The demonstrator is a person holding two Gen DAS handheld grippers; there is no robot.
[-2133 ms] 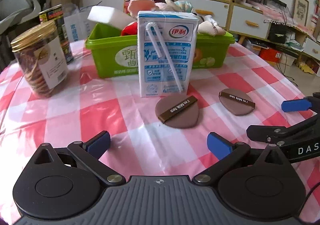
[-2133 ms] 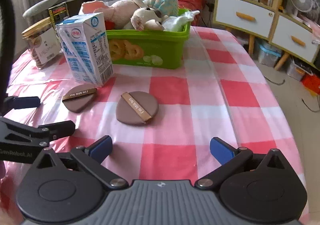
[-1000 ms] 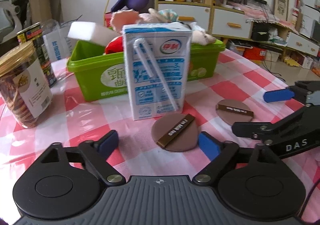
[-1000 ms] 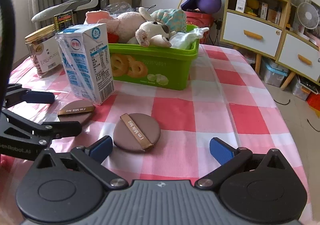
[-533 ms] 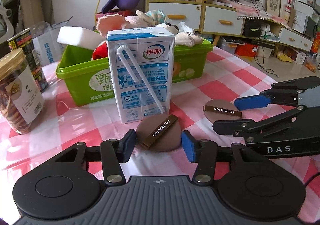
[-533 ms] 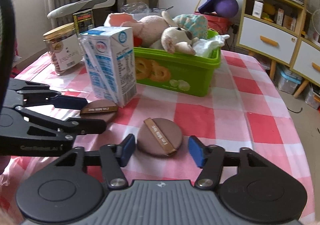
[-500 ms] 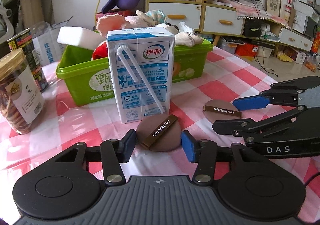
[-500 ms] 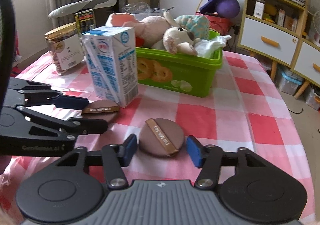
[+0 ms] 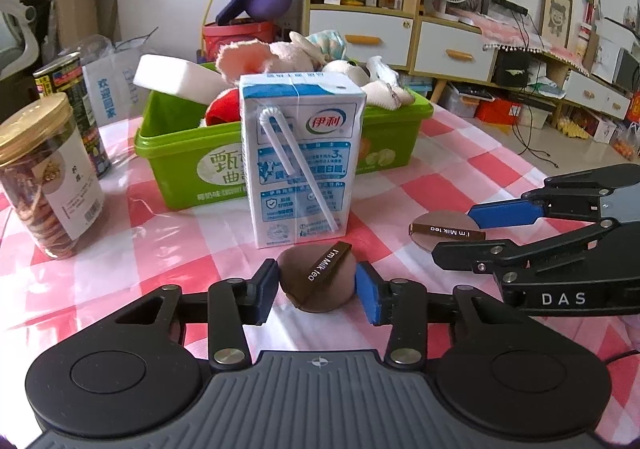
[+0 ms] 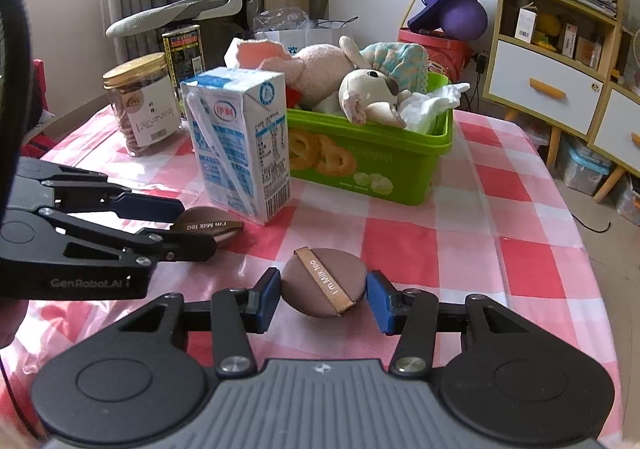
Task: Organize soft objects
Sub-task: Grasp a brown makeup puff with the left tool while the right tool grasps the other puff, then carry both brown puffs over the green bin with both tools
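The left gripper (image 9: 316, 291) has just been closing and now clamps a brown powder puff (image 9: 317, 276) between its blue pads, both pads pressed to the puff's rim. The puff sits at the picture's centre, just in front of the milk carton (image 9: 301, 165) at twelve o'clock. In the right wrist view, the right gripper (image 10: 320, 297) has likewise just been closing around a second brown puff (image 10: 324, 282). Its left pad touches the rim, while a thin gap seems to show at the right pad, so whether the squeeze is complete cannot be told. Whether either puff has left the checked tablecloth (image 10: 500, 249) cannot be told either.

Further out, at twelve to one o'clock past the carton, stands the green bin (image 10: 372, 157), already heaped with plush toys (image 10: 372, 97), a white sponge (image 9: 172, 77) and other soft items. At ten o'clock a cookie jar (image 9: 48, 177) and a dark tin (image 9: 76, 113) stand on the cloth.

Most soft things appear already gathered in the bin. The two puffs look like the last ones loose; what seems left is lifting them, carrying them over the carton and dropping them into the bin.
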